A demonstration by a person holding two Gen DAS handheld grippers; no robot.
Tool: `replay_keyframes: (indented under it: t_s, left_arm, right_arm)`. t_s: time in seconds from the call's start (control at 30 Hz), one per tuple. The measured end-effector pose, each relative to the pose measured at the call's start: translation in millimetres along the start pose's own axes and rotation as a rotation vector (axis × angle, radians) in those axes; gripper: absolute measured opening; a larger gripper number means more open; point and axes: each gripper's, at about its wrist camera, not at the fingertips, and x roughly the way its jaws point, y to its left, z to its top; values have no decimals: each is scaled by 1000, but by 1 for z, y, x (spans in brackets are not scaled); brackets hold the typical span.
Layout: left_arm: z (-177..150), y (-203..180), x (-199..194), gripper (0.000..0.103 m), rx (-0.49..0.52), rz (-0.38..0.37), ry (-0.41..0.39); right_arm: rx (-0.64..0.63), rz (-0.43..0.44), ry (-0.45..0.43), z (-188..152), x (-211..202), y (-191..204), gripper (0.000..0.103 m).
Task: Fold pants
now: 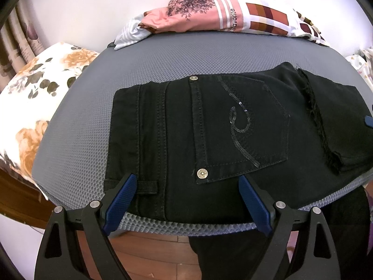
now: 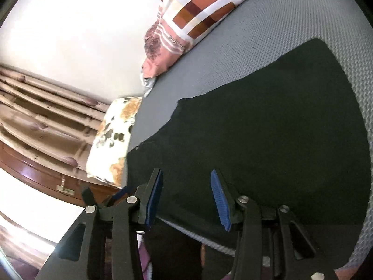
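Black pants [image 1: 209, 135] lie folded on a grey textured mat [image 1: 139, 65]. Their waistband is at the left, a sequined back pocket is in the middle, and a frayed leg hem is laid over at the right. My left gripper [image 1: 186, 179] is open at the pants' near edge, holding nothing. In the right wrist view the pants [image 2: 256, 140] fill the middle as a dark sheet. My right gripper [image 2: 186, 175] is open over their near edge, holding nothing. A blue tip of the right gripper [image 1: 368, 121] shows at the far right of the left wrist view.
A pile of folded patterned clothes [image 1: 221, 11] sits at the mat's far edge, also in the right wrist view [image 2: 186, 23]. A floral pillow [image 1: 35, 98] lies left of the mat. Wooden floor [image 1: 151, 252] shows below the near edge. Curtains [image 2: 35, 107] hang at the left.
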Motion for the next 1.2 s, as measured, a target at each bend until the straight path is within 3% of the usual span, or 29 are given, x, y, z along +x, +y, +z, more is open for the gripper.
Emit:
replay_keyframes:
  t_s: [0.23,0.37,0.43,0.6,0.67,0.77,0.87,0.97,1.03,1.2]
  left_arm:
    - [0,-1,0,89,-5,-5,1]
    - [0,-2,1,89,10,4,3]
    - [0,-3,1,89,13,4,2]
    - [-1,-1,1,89,9,-5,2]
    - [0,-1,1,90,11,-3,2]
    - [0,-1,1,90,11,-3,4]
    - [0,-2,2,90,7,-5,5]
    - [0,-3,2,92,10,-7,5]
    - [-1,-4,3,93,15,-4,5]
    - [0,-5,2,94,16,-4,5]
  right_arm:
    - [-123,-13,114,-17,30,20,42]
    - [-344,-121,179,-40,52,56,49]
    - [-487,-211,188,-55,62,71,59]
    - [-772,-400,220,-84,87,91,62]
    - [-802,-412,227,-87,88,92,61]
    - [-737,-286,267,-78,79,92,61]
    - [-665,-250,262,-65,69,89,59]
    - [-722,-315,246,-64,72,91,56]
    - [-785,-348,274,-70,82,94,41]
    - [-874,-420,304,-76,100,94,38]
